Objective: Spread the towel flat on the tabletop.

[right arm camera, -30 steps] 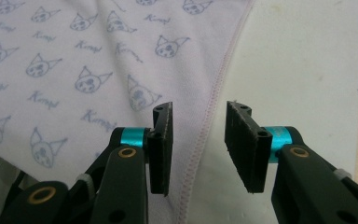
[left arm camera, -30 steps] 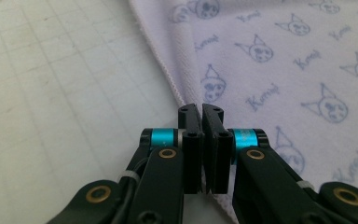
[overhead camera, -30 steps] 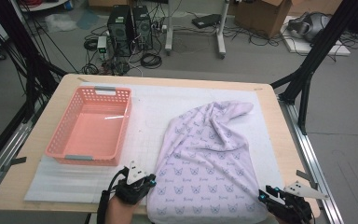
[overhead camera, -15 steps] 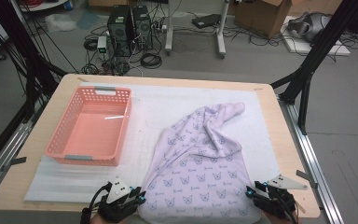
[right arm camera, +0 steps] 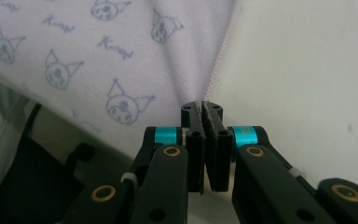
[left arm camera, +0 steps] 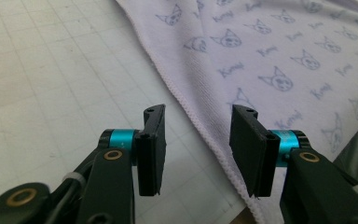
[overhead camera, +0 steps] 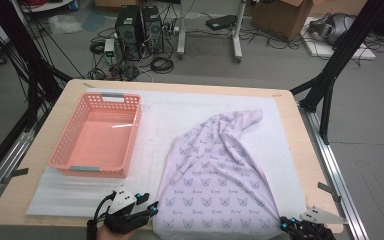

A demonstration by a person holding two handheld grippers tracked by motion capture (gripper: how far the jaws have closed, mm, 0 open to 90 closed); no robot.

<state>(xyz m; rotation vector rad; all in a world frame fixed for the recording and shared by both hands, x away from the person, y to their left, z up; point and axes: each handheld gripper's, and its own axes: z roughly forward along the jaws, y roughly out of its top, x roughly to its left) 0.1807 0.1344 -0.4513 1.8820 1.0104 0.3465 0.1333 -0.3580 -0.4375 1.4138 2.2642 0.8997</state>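
Altogether one cloth [overhead camera: 217,185], one basket [overhead camera: 96,137], two tools

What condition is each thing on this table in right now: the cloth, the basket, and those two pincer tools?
Cloth: spread out but rumpled, far corner bunched.
Basket: upright, nothing in it.
Left gripper: open, jaws just widened, standing either side of the cloth's hemmed edge without pressing on it.
Right gripper: just closed, pinching the cloth's hem.

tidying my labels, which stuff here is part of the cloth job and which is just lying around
In the job:
- cloth
- right gripper, shut on the cloth's edge
- left gripper, open beside the cloth's hem

Lying about:
- basket
- white mat
- computer towers
- cardboard box
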